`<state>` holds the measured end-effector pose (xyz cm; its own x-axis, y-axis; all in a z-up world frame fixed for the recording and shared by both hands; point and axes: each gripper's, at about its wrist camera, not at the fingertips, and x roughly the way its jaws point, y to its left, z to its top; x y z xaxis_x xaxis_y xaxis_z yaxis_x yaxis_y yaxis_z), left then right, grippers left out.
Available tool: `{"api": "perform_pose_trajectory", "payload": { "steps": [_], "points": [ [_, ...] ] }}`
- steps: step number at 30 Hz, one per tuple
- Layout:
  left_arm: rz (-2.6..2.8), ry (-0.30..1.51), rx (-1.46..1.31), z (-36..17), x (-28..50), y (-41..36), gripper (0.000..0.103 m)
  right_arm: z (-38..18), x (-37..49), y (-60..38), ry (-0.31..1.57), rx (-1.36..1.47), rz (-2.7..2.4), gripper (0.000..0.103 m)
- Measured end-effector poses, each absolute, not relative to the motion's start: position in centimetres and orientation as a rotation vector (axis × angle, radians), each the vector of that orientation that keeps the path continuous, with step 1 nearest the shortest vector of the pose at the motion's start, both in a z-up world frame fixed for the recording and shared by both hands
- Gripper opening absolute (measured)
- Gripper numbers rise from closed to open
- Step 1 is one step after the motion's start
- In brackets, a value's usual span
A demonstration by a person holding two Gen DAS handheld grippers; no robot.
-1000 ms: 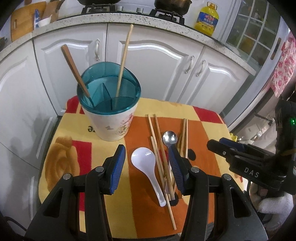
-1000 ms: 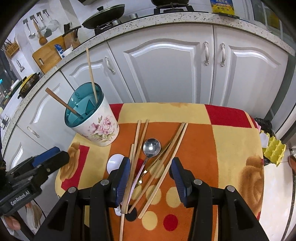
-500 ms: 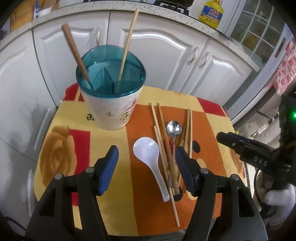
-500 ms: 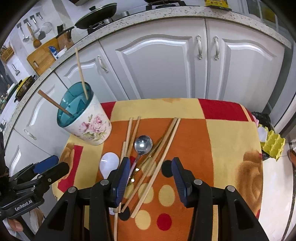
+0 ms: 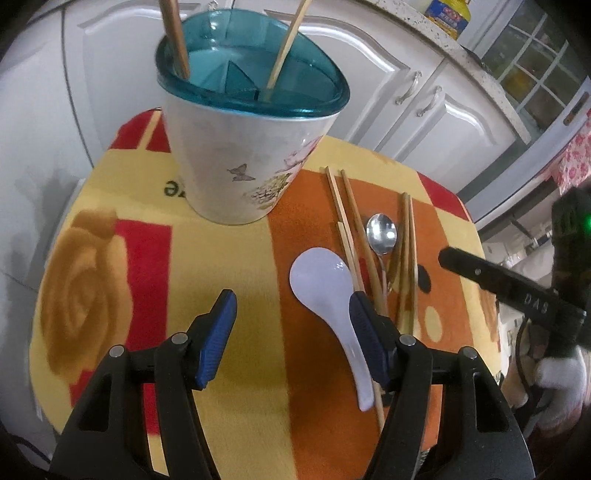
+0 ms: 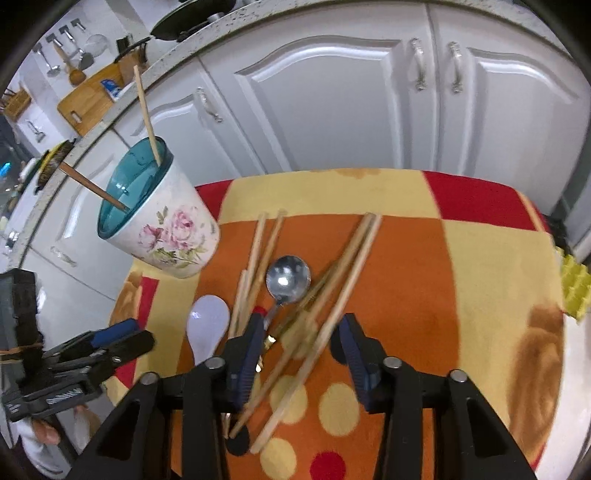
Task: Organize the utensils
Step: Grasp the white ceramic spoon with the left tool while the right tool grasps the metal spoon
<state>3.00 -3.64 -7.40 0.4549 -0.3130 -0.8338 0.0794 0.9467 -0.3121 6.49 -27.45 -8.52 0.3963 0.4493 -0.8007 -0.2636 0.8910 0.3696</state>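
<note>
Utensils, mixed lot, lying loose on the orange, yellow and red patterned cloth (image 5: 229, 258) covering a small table; destination is the white floral holder with a teal divided insert (image 5: 247, 122), standing upright at the cloth's far left.

Filed so far: one dark wooden stick (image 5: 175, 37) and one pale bamboo chopstick (image 5: 288, 40), in separate compartments of the insert.

Outstanding: white ceramic soup spoon (image 5: 328, 295); polished metal spoon (image 5: 381, 233); several pale wooden chopsticks (image 5: 345, 218) crossed over one another beside and over the spoons. By this count the job is judged barely begun.

Left gripper (image 5: 291, 332): jaws spread wide, having just been opening, nothing clamped; the soup spoon's handle lies just inside its right finger.

Right gripper (image 6: 299, 354): jaws apart, having just been closing a little, straddling the lower ends of a chopstick pair (image 6: 332, 291) without pressing on them.

View notes: the left wrist camera alone shows the insert's dividers, a yellow oil bottle (image 5: 447, 16) on the counter and the gloved hand (image 5: 561, 376) carrying the right gripper. The right wrist camera alone shows the rose print on the holder, a cutting board (image 6: 90, 101) and hanging tools (image 6: 66, 55) on the wall, and a yellow egg tray (image 6: 574, 288) beyond the cloth's edge.
</note>
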Motion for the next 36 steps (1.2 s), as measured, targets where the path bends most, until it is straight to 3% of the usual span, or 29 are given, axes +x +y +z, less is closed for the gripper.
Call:
{"api": "perform_pose_trajectory", "payload": {
  "steps": [8, 19, 20, 22, 27, 31, 36],
  "points": [
    [-0.326, 1.056, -0.200, -8.7, 5.3, -4.0, 0.063, -10.0, 10.2, -25.9, 1.095, 0.156, 0.572, 0.031],
    [-0.403, 1.090, -0.141, -10.3, 7.1, -5.4, 0.062, -12.9, 14.5, -24.8, 1.133, 0.110, 0.675, 0.031],
    [-0.410, 1.090, -0.139, -10.4, 7.3, -5.6, 0.058, -13.2, 14.6, -24.8, 1.136, 0.121, 0.687, 0.031],
    [-0.415, 1.097, -0.124, -10.5, 7.5, -5.8, 0.038, -13.4, 14.6, -24.6, 1.137, 0.129, 0.708, 0.030],
    [-0.414, 1.100, -0.069, -10.5, 7.5, -6.3, 0.016, -13.8, 14.3, -23.4, 1.126, 0.107, 0.728, 0.012],
    [-0.415, 1.091, -0.058, -10.3, 6.9, -6.1, 0.009, -13.5, 13.7, -23.4, 1.110, 0.099, 0.714, 0.004],
    [-0.414, 1.076, -0.095, -9.1, 5.5, -4.9, 0.004, -12.5, 12.2, -24.4, 1.103, 0.123, 0.715, 0.002]
  ]
}}
